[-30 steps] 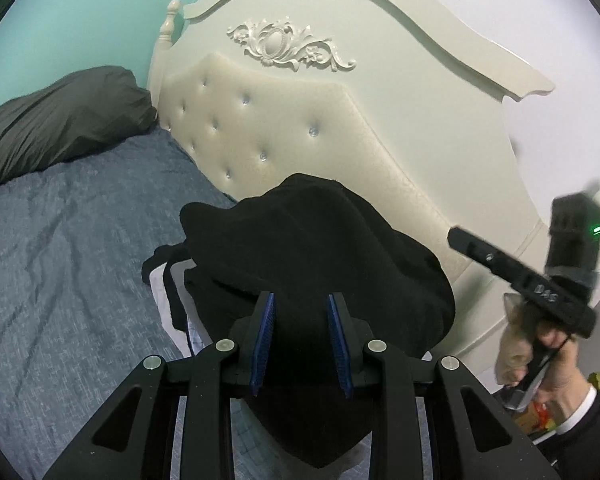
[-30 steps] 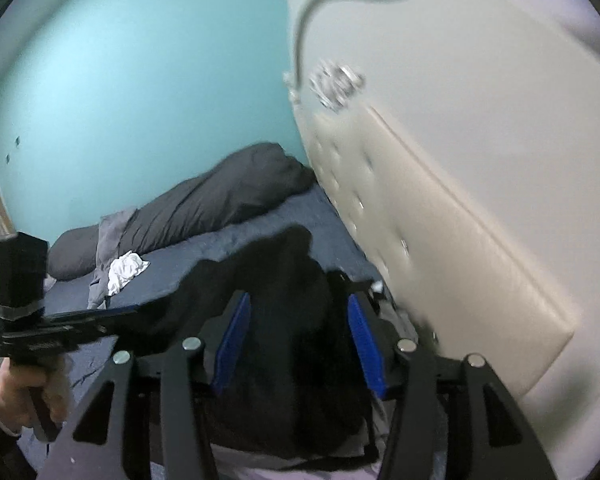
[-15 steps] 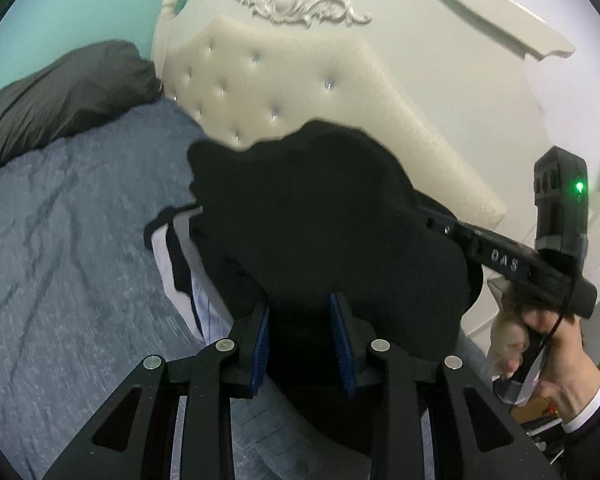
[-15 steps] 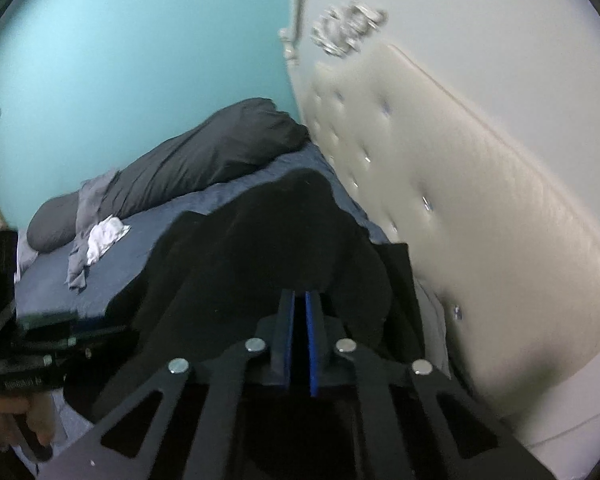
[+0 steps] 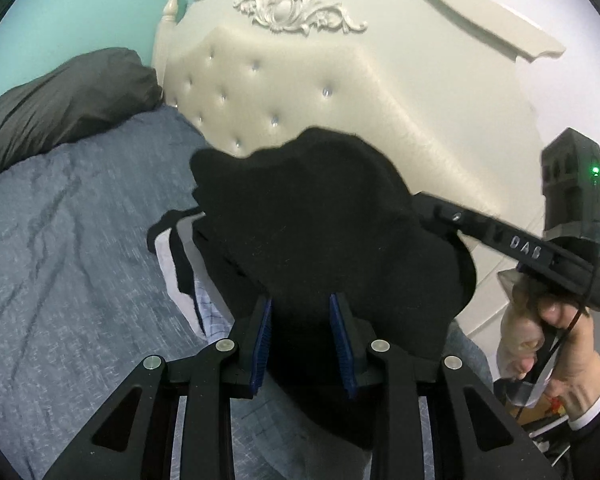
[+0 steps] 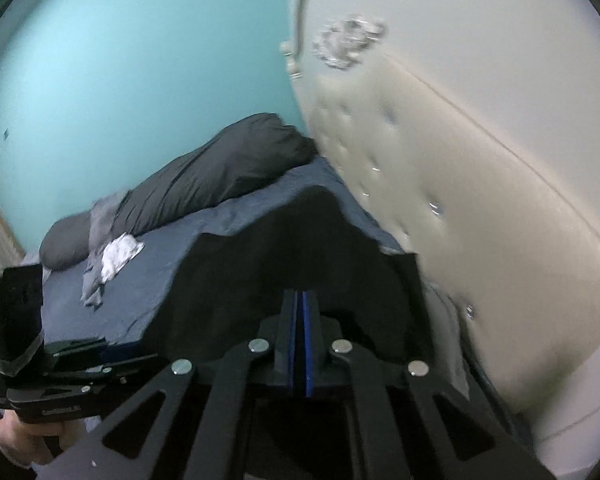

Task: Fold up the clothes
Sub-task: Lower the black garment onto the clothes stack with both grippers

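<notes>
My right gripper (image 6: 299, 332) pinches the black garment (image 5: 320, 232) at its 3 o'clock edge, so I keep the spread left gripper (image 5: 302, 338) low and lift evenly.

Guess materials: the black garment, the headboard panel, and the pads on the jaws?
Black garment: soft matte knit or fleece, probably; it drapes with no sheen.
Headboard panel: cream padded upholstery, likely faux leather; button tufting and slight gloss.
Pads: blue, ribbed-looking, likely rubber or foam; hard to confirm.
</notes>
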{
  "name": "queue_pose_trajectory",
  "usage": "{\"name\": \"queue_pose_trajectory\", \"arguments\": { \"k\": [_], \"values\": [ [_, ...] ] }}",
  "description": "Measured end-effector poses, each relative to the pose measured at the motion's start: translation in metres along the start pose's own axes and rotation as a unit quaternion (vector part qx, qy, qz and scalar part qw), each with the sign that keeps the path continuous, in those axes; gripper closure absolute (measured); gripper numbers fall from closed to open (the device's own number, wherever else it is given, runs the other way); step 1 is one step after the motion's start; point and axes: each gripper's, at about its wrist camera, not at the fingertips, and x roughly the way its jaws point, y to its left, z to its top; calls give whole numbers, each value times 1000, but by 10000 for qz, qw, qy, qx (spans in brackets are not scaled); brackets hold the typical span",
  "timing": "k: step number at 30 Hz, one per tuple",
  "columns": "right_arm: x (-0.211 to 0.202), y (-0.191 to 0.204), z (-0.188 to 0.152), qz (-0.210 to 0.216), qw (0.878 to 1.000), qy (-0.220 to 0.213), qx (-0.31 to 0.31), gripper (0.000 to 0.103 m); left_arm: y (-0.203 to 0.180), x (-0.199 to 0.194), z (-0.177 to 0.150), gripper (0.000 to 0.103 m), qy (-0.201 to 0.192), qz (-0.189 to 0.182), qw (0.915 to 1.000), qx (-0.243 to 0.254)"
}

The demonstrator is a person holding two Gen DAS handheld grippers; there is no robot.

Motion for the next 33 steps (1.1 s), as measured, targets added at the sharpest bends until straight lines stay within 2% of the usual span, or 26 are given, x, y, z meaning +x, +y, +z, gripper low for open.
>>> {"name": "queue_pose_trajectory", "arguments": {
  "k": [4,8,15,19,24,27,33],
  "values": [
    [16,21,0,-42,9993,244,-266,101,-2,-15,2,71,-91,0,9999,74],
    [37,10,-12,-267,9987,439,23,102,-1,-31,1,71,-147,79,9995,267],
    [39,13,-21,-486,9981,376,45,103,13,-43,0,71,-127,139,9996,190],
    [15,25,-12,-348,9994,-4,62,101,18,-48,-2,71,-136,148,9997,139],
    [27,43,-22,-449,9980,314,-311,102,19,-52,-5,71,-129,146,9997,139],
    [37,30,-31,-638,9970,431,-38,103,19,-53,-6,71,-106,163,9996,193],
    [30,24,-37,-997,9947,195,155,103,22,-57,-8,71,-103,184,9996,172]
  ]
}}
